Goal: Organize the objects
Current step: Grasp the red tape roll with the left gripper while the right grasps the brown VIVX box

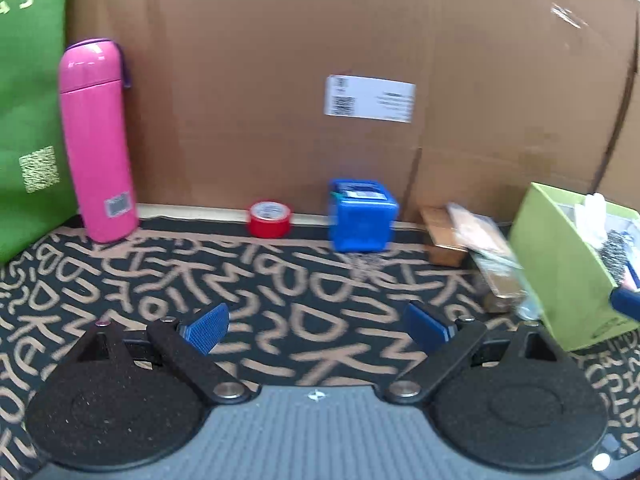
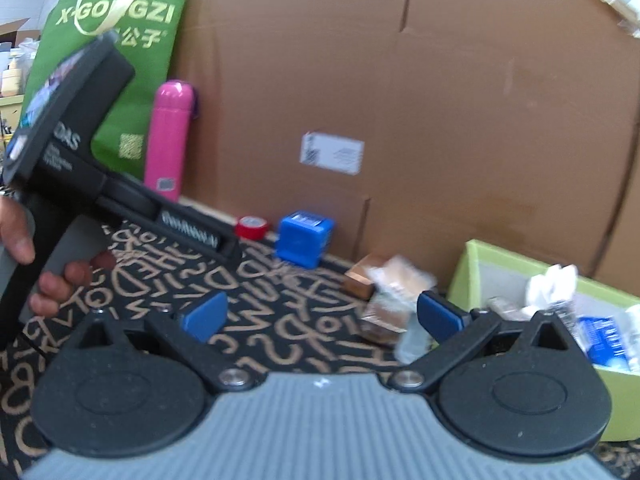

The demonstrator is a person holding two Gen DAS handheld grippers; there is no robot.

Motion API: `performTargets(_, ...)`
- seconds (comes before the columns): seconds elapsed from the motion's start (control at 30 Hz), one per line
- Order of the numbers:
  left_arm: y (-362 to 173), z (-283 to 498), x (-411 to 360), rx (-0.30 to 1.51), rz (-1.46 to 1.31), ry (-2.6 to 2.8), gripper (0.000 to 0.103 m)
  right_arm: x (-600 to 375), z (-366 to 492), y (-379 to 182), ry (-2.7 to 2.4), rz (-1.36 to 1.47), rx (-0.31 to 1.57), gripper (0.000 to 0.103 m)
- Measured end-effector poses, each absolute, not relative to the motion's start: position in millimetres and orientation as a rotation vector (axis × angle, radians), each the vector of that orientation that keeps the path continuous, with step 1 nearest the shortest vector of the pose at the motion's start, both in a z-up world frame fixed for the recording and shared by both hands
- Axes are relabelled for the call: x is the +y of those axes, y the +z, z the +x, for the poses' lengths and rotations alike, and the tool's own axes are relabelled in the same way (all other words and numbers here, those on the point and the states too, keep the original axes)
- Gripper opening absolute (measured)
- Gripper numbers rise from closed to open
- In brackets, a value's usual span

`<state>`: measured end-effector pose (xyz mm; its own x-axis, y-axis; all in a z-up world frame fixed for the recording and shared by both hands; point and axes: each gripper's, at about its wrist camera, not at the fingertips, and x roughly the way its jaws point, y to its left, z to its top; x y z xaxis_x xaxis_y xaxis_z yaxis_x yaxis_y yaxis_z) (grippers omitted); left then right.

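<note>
Blue cube, glossy pink cylinder

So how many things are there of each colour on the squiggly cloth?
Pink: 1, the bottle
Red: 1, the tape roll
Blue: 1, the blue box
Green: 2, the bag and the green box
Brown: 1, the small brown block
Clear: 1, the wrapped packet, contents too blurred to name
Total: 7

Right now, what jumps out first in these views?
The tall pink bottle standing upright at the far left against the big cardboard box. Then the blue cube box beside a red tape roll at the cardboard's foot, and the lime-green bin of clutter at right.
</note>
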<state>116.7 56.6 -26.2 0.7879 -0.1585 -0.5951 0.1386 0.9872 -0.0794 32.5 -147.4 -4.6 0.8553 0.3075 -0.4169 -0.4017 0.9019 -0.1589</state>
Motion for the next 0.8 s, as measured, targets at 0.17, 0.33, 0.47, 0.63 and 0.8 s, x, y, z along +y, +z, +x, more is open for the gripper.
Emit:
performTargets(0.17,-28.0,135.4,78.7,0.637,-0.030,-0.138,0.098,-131.2,67.6,-20.0,0.364,-0.208,0.512,0.091)
performTargets(0.33,-34.4,169.3,88.8,0.632,0.005,-0.103,0.098,-121.9,93.9,-32.7,0.261,-0.211,0.556,0.083)
performTargets(0.47,-38.6,204.4,89.9,0.620,0.000,-0.090,0.098,-113.1,115.0,-40.2,0.143,-0.294,0.561,0.083)
performTargets(0.63,-52.7,252.3,80.3,0.650,0.032,-0.073,0.097,-114.5,142.9,-56.7,0.055,-0.255,0.633,0.085)
performTargets(0.8,-65.5,283.9,77.0,0.698,-0.029,-0.085,0.088,-118.9,140.8,-57.0,0.064,-0.200,0.609,0.063)
